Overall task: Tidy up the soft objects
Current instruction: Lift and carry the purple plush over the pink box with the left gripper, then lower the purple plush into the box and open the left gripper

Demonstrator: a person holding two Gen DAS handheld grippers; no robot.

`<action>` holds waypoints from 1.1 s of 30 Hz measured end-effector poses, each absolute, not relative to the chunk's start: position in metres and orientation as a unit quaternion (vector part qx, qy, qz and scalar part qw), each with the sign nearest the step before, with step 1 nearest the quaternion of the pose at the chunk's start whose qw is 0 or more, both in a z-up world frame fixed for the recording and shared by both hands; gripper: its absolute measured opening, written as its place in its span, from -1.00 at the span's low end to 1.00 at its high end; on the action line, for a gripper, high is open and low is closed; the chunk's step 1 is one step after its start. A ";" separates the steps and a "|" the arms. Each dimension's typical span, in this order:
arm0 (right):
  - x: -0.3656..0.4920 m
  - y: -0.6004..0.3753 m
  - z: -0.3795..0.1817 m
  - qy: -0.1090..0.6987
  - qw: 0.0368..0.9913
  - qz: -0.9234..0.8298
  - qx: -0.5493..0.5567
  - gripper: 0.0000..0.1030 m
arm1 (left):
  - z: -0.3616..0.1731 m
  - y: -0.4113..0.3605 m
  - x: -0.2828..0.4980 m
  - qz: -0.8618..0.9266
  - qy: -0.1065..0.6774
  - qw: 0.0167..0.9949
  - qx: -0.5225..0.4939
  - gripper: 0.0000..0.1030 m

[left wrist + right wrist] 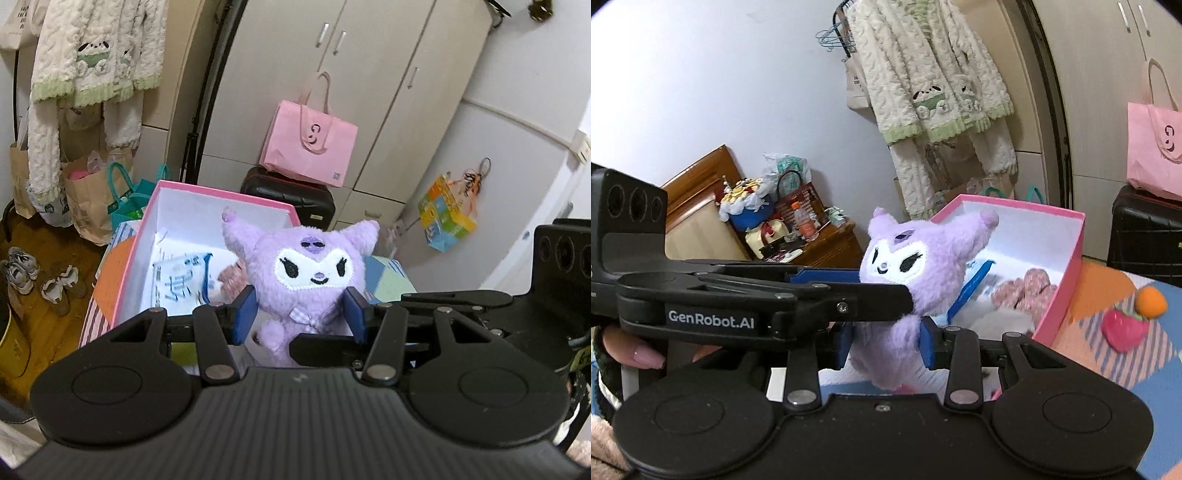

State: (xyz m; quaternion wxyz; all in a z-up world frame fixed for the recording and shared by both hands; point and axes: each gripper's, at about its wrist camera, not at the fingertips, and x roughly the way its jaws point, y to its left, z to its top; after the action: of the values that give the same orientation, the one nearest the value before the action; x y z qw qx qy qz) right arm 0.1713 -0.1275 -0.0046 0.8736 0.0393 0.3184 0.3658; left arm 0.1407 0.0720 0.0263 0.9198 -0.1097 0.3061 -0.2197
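Left tool | clamps fuzzy purple plush; right tool | pinches its body

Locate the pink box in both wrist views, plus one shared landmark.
Left wrist: the pink box sits left of centre, open, behind the purple plush that the fingers clamp.
Right wrist: the pink box sits right of centre, behind and right of the same plush.
Shared landmark: the pink shopping bag on the black suitcase, upper centre in the left view, far right edge in the right.
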 end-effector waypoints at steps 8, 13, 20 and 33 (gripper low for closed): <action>0.232 -0.108 -0.033 0.350 0.871 0.343 0.036 -0.19 | -0.011 0.078 0.201 -0.194 0.345 0.911 -0.120 -0.04; 0.262 -0.099 -0.054 0.390 0.857 0.335 0.038 -0.18 | -0.032 0.087 0.225 -0.195 0.383 0.894 -0.131 -0.03; 0.266 -0.088 -0.069 0.409 0.845 0.344 0.000 -0.13 | -0.043 0.085 0.225 -0.178 0.389 0.898 -0.098 -0.04; 0.217 -0.095 -0.047 0.367 0.866 0.327 -0.087 0.00 | -0.015 0.083 0.179 -0.167 0.325 0.930 -0.032 0.00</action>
State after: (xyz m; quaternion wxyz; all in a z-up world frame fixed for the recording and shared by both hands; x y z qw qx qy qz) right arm 0.2171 -0.0950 -0.0469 0.8664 -0.0873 0.3674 0.3267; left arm 0.1789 0.0833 -0.0150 0.9301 -0.0321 0.3254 -0.1670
